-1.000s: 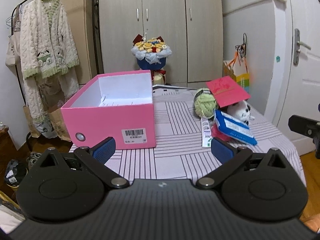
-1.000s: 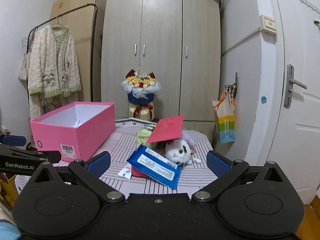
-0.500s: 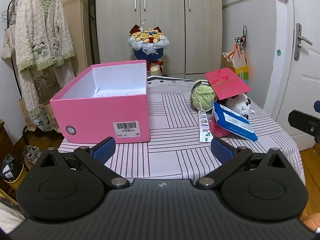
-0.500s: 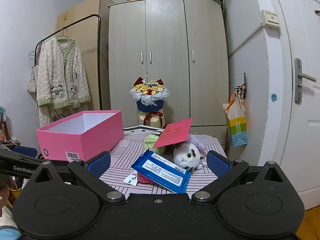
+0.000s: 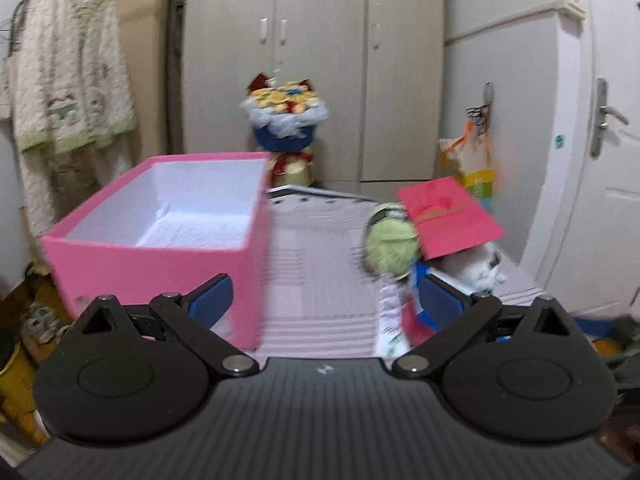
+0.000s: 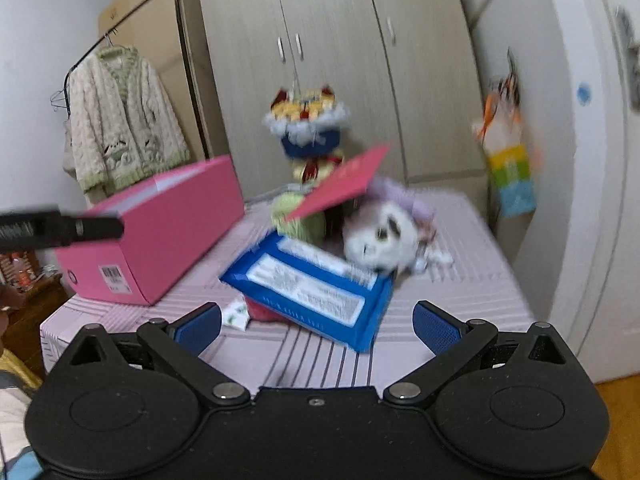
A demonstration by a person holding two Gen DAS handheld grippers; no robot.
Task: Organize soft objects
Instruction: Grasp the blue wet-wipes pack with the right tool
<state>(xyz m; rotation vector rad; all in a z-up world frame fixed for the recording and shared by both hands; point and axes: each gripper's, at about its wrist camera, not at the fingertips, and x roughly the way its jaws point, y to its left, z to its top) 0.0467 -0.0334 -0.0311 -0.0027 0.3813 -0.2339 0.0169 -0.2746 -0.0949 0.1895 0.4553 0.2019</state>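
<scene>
Left gripper (image 5: 326,298) jaws spread wide, empty, low over striped table (image 5: 316,312); right gripper (image 6: 316,326) same, wide apart, empty. Left view looks into open pink box (image 5: 160,240), white inside. Right view shows more of the pile: blue packet (image 6: 312,286) in front, plush toy (image 6: 382,238) and green yarn ball (image 6: 298,216) under red card (image 6: 344,182), all blurred
</scene>
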